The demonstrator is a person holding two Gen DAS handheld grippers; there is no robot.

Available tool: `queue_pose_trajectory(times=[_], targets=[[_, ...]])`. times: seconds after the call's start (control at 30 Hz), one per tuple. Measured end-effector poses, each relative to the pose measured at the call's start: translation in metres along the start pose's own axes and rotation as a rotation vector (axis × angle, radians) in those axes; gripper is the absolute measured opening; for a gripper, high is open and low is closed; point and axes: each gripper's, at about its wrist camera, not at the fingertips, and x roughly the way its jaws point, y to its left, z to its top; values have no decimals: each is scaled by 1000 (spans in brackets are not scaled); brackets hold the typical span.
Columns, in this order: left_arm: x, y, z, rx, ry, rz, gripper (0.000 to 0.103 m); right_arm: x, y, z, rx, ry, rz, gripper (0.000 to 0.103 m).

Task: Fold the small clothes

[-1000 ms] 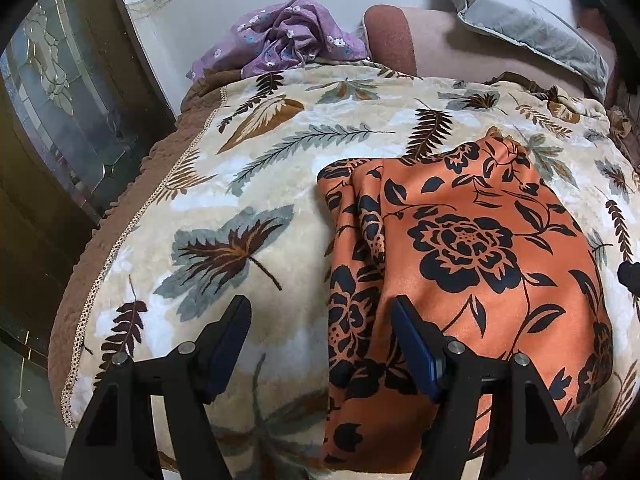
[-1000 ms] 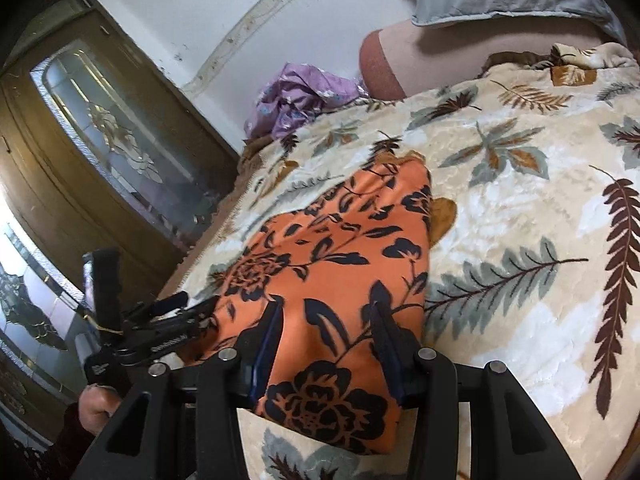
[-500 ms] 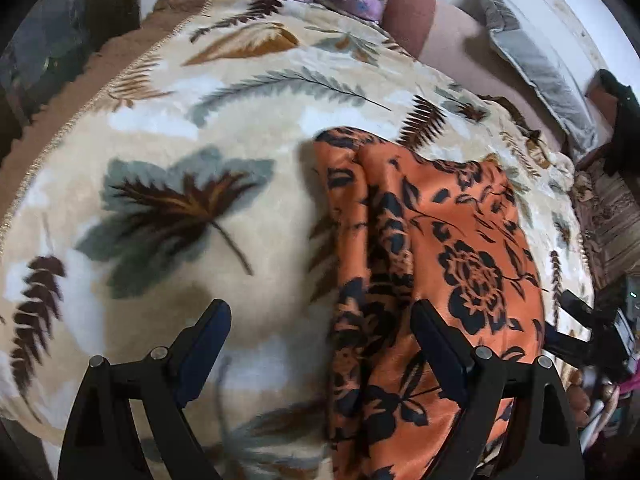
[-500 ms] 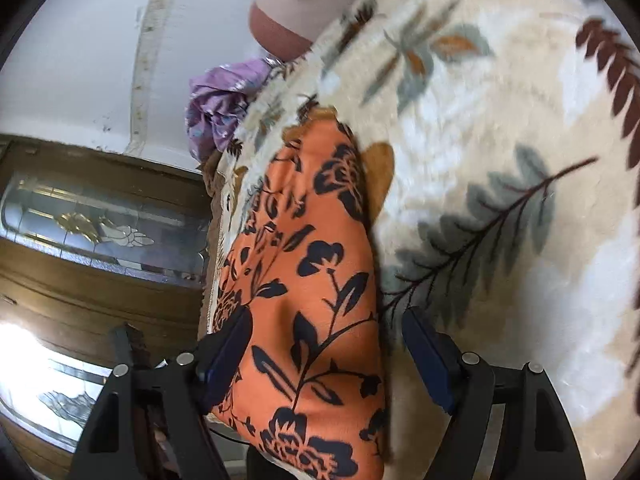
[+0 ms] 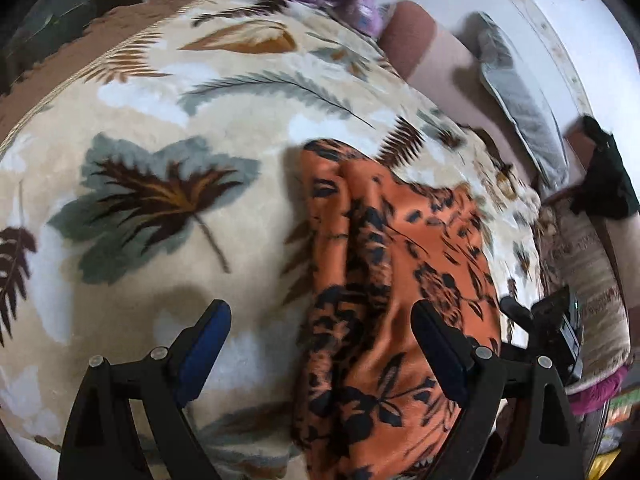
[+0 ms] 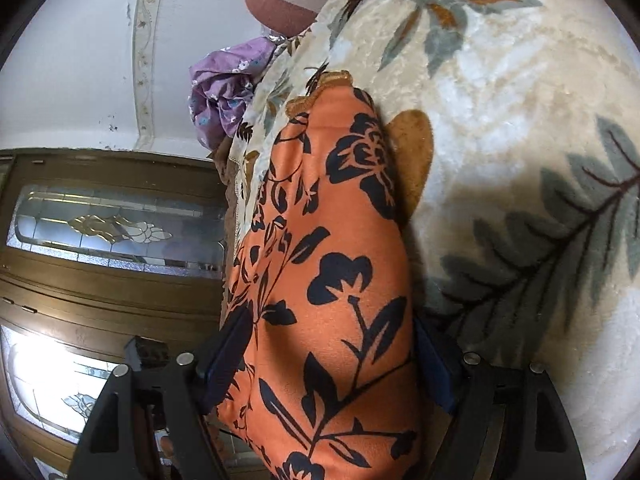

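Folded orange satin garment with black flower print (image 6: 332, 280) lying as a long narrow strip on the cream plush blanket with leaf pattern (image 5: 160, 128) — smooth on the right side, bunched into ridges along the left edge. Right gripper (image 6: 328, 364) jaws just spread wide, straddling the strip's near end, pads off the cloth. Left gripper (image 5: 320, 344) likewise spread wide over the left edge, nothing clamped. Broad bare blanket on both sides; beyond, a crumpled purple cloth (image 6: 224, 88) at the far corner.
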Motion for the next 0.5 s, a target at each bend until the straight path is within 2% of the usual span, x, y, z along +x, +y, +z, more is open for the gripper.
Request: queue_pose_trajectory(times=[0.13,0.23,0.33,0.43,0.5], targets=[[21,-17,-5,83,72,-20,92,2,4,-2,-28,-2,2,81],[45,-17,-12,64,149,-62,92,1,5,-4,-37,-5,7,81],[42,-15,-16,61,124,-94,93,3,9,-5,-61,-3,-4,79],[40,-15,-18,48,130,-132,92,11,16,-9,-122,8,-67,74],[39,-19,-19,58,115,-108,75,16,21,-14,-170,-1,-102,67]])
